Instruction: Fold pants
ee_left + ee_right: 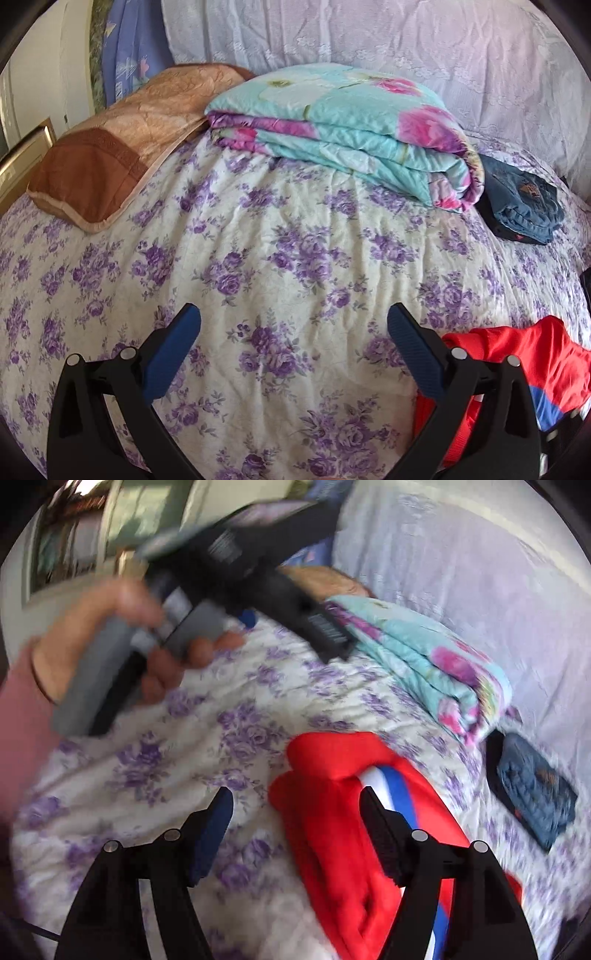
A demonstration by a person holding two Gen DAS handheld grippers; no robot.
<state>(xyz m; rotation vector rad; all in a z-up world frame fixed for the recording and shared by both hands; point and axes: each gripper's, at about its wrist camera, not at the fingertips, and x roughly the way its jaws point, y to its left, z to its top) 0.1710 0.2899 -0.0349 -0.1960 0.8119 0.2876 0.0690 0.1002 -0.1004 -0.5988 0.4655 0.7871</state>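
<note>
purple flowers covered the bed sheet (pixel 280 236), with a folded quilt (pixel 343 136) and folded jeans (pixel 524 206) at the far side. the red pants (pixel 332 812) lay near, bunched and not yet flat, a white and blue stripe showing. the left hand-held gripper (pixel 293 354) had its jaws apart over bare sheet; the right hand-held gripper (pixel 295 834) was also apart, above the pants, pressing nothing. it seemed the folding had hardly begun; next, each one probably should catch an edge and spread the pants.
</note>
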